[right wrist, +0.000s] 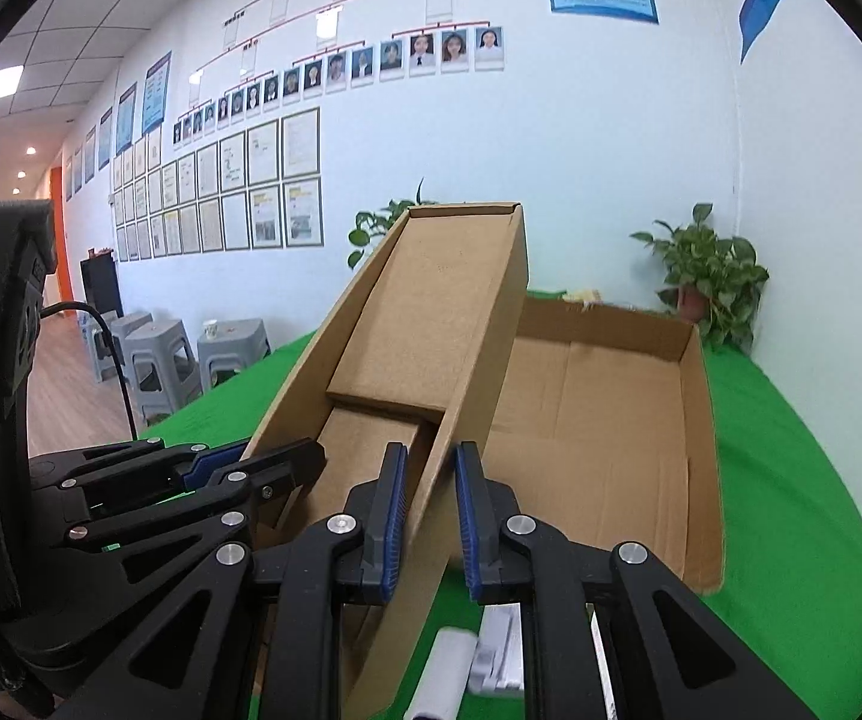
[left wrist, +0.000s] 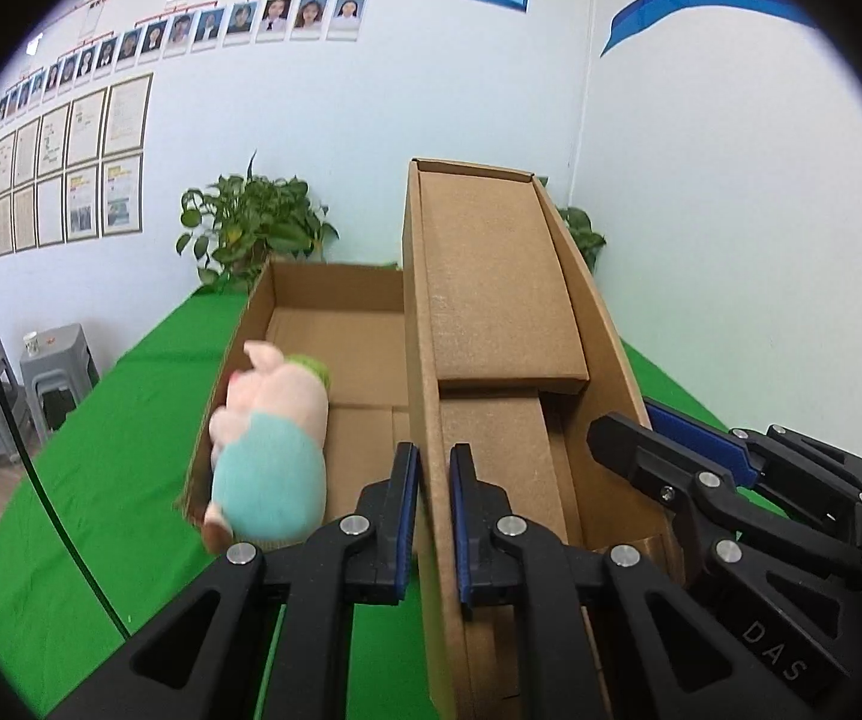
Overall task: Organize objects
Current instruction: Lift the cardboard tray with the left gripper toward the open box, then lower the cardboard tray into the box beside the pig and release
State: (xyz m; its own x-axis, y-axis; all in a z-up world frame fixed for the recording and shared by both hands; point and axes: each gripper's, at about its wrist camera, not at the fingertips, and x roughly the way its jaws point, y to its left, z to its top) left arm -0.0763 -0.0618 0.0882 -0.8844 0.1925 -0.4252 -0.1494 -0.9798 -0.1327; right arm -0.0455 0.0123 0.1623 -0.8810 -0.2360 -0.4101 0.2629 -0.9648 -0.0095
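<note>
Both claws, the left gripper and right gripper, are pinching opposite side walls of the long narrow brown cardboard lid, tilted above the open brown cardboard box, so I'd be lowering both sides evenly.

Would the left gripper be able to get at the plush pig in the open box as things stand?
Probably not yet: the left gripper is shut on the cardboard lid, though the plush pig lies uncovered in the open box.
</note>
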